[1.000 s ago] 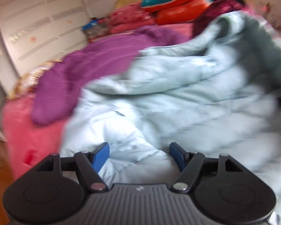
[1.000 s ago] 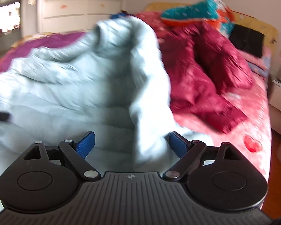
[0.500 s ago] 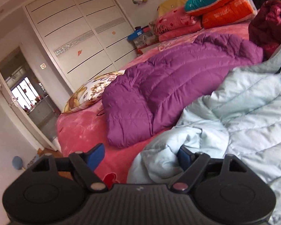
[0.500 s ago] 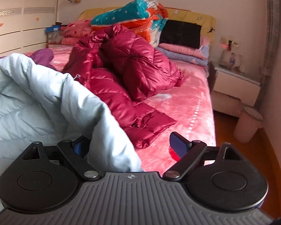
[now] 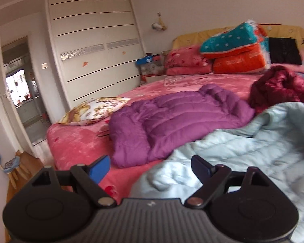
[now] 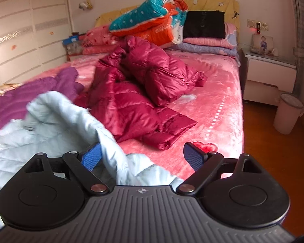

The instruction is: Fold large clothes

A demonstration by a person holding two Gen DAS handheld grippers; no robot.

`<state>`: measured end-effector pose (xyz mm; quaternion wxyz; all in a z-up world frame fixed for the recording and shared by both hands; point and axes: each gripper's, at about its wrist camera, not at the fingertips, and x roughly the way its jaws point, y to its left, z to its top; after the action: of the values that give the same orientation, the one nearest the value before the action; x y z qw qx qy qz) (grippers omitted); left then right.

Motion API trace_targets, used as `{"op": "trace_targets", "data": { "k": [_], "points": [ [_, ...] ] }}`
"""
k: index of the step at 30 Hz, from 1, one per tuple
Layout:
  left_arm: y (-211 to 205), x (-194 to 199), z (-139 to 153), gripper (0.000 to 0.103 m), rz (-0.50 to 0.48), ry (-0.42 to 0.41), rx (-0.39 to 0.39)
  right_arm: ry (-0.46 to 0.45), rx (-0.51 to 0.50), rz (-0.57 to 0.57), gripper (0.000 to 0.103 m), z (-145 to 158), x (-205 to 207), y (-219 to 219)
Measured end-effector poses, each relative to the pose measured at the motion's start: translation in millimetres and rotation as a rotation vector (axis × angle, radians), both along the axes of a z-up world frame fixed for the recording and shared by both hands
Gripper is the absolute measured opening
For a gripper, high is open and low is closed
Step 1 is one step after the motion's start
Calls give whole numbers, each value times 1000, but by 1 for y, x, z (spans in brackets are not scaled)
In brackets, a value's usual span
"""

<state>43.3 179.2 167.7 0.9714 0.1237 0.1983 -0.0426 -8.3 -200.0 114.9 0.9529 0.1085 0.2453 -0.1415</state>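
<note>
A light blue puffer jacket (image 5: pixel 243 151) lies rumpled on the pink bed (image 5: pixel 77 141). My left gripper (image 5: pixel 150 168) hovers over the jacket's near left corner; its jaws are opening, and the cloth lies under the gap with neither pad pressing it. In the right wrist view a raised fold of the same jacket (image 6: pixel 50 125) runs between the fingers of my right gripper (image 6: pixel 142 158), which stands wide open. A purple puffer jacket (image 5: pixel 172 121) lies flat behind the blue one. A dark red puffer jacket (image 6: pixel 141 85) is heaped mid-bed.
Folded quilts (image 5: pixel 233 48) and pillows are stacked at the headboard. A patterned cushion (image 5: pixel 95 109) lies at the bed's left edge by a white wardrobe (image 5: pixel 95 46). A nightstand (image 6: pixel 269 75) and a bin (image 6: pixel 287 113) stand to the right on the wood floor.
Both grippers have lifted and drawn back from the blue jacket, which filled the views before. The left jaws stand wider. The raised fold has sunk lower.
</note>
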Motion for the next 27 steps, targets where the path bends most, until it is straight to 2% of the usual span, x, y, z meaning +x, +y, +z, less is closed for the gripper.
{"op": "trace_targets", "data": {
  "k": [6, 9, 13, 17, 20, 22, 27],
  "points": [
    [-30, -54, -14, 85, -112, 41, -61, -17, -20, 135, 103, 2, -39, 31],
    [-40, -77, -28, 83, -150, 88, -91, 13, -12, 199, 103, -6, -58, 42],
    [-49, -94, -49, 82, -196, 169, -151, 109, 44, 271, 103, -23, -69, 46],
    [-66, -108, -73, 81, -244, 246, -175, 208, 93, 219, 103, -44, -65, 37],
    [-76, -110, -89, 81, -263, 277, -143, 262, 116, 173, 103, -59, -66, 27],
    [-77, -107, -98, 81, -251, 290, -120, 279, 112, 142, 103, -64, -65, 23],
    [-51, -89, -113, 81, -159, 346, -134, 363, 174, 155, 103, -83, -56, 24]
  ]
}}
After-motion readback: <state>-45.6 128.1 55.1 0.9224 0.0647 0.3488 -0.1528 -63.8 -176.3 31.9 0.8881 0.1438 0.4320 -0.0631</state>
